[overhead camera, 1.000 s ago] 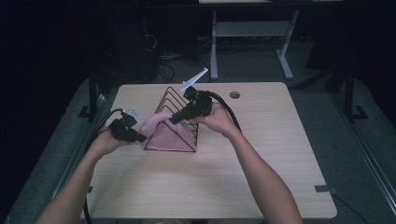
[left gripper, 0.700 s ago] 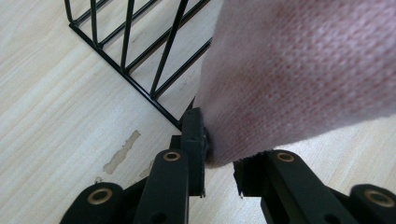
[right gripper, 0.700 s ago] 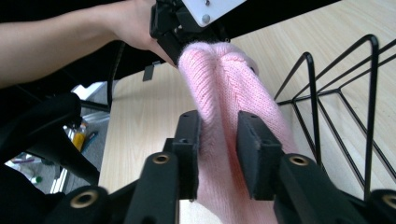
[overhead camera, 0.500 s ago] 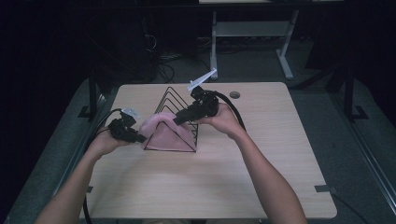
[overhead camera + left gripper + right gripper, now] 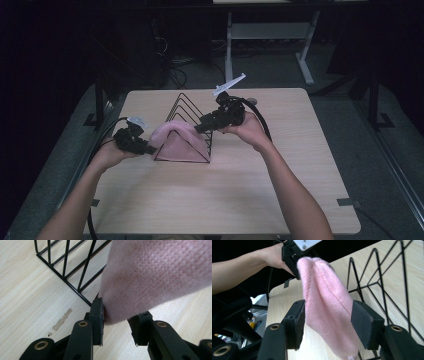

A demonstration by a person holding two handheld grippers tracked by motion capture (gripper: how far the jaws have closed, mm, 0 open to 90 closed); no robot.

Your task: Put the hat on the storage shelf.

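right claw point(image 5: 200, 126) backed off, opening | pink cloth point(image 5: 175, 140) draped on wire rack point(image 5: 192, 107)

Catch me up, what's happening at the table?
A person with a gripper in each hand is draping a pink knit cloth over a black wire rack on the table. Both grippers' jaws have just been opening. The left gripper has the cloth's edge between its jaws, one pad touching. The right gripper straddles the cloth with its pads apart from it, so it looks released.
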